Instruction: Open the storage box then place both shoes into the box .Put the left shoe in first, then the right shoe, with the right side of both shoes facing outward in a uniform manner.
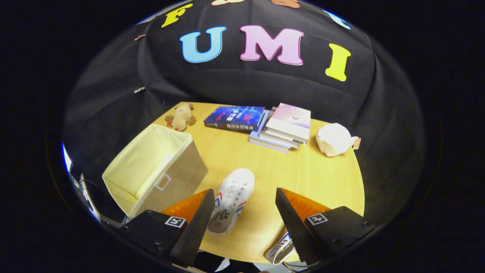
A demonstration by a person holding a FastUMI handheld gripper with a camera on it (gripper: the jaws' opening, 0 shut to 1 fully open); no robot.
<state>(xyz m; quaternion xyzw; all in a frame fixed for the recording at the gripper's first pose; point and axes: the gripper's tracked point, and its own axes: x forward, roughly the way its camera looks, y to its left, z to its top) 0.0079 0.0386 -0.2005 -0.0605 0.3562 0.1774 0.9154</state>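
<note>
White shoe (pixel 231 199) on desk (pixel 303 178) between my gripper (pixel 242 220) fingers, spread wide, holding nothing; box (pixel 151 170) open at left.

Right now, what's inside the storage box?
The storage box lies tipped, showing bare pale lining; no shoe inside. Its near corner is hidden. The hand-held gripper is open above the white shoe.

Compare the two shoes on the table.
The near shoe lies in full sight beside the box, between the open gripper's fingers; the second shoe peeks from under one finger, mostly hidden. The first shows its whole top, the other just its heel. Both are white with stripes.
</note>
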